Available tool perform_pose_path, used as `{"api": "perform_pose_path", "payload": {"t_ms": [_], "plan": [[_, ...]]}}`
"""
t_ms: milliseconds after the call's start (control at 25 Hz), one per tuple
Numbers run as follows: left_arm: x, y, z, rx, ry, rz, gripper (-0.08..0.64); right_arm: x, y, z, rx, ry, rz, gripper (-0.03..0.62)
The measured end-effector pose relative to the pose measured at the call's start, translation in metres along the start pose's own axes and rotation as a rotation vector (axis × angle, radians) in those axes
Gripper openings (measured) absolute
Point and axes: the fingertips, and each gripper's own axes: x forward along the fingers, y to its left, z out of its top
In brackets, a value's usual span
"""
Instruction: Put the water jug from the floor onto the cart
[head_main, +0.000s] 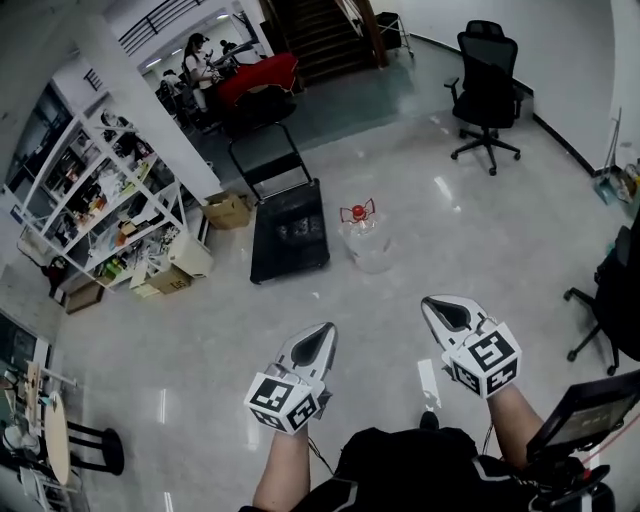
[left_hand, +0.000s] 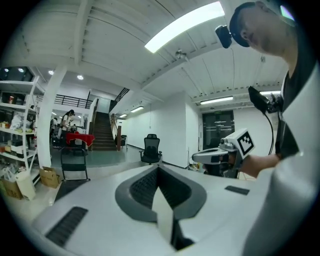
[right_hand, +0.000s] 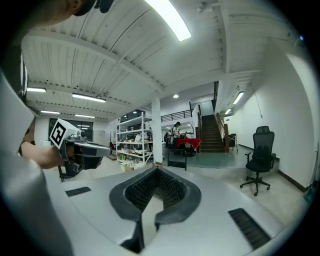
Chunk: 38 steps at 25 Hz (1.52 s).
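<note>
Left gripper (head_main: 320, 334) and right gripper (head_main: 436, 306) are pointing forward side by side, jaws pressed together and gripping nothing. Well ahead, between their lines, the clear water jug (head_main: 366, 245) is standing on the floor (head_main: 200, 330), just right of the black cart (head_main: 290, 232).

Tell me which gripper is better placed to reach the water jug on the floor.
Right, narrowly. In the head view the right gripper sits further forward than the left gripper, so it looks nearer the water jug. The cart stands on the jug's left. Both grippers are shut and empty.
</note>
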Motion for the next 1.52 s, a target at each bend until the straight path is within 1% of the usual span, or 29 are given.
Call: {"api": "perform_pose_path", "payload": {"t_ms": [120,200,320,480,560,680,840,960,1080,1320,1520], "plan": [[0.027,0.02,0.007,-0.017,0.016,0.029,-0.008,0.023,-0.031,0.003,-0.016,0.001,-0.006,0.002],[0.044,0.027,0.008,-0.019,0.023,0.025,-0.009,0.038,-0.048,0.006,0.005,-0.008,0.007,0.002],[0.073,0.041,0.006,-0.028,0.023,0.017,-0.008,0.062,-0.072,0.006,0.014,-0.006,0.005,0.002],[0.109,0.073,-0.001,-0.009,0.012,-0.016,-0.009,0.108,-0.093,-0.004,0.016,0.016,0.01,0.002],[0.129,0.101,0.001,-0.017,-0.009,-0.025,-0.008,0.139,-0.105,-0.002,0.009,0.031,0.007,0.002],[0.156,0.157,0.005,-0.043,-0.043,-0.02,-0.008,0.19,-0.122,0.004,-0.001,0.047,-0.007,0.002],[0.191,0.228,0.021,-0.058,-0.064,-0.034,-0.009,0.261,-0.143,0.034,0.007,0.041,-0.026,0.002],[0.217,0.269,0.032,-0.044,-0.071,-0.058,-0.009,0.306,-0.157,0.054,-0.012,0.036,-0.031,0.002],[0.244,0.312,0.038,-0.032,-0.075,-0.077,-0.009,0.353,-0.172,0.065,-0.012,0.036,-0.042,0.002],[0.284,0.369,0.038,-0.066,-0.058,-0.086,-0.008,0.42,-0.2,0.068,-0.002,0.077,-0.047,0.002],[0.333,0.409,0.037,-0.06,-0.036,-0.054,-0.009,0.474,-0.245,0.056,0.019,0.104,-0.022,0.002]]}}
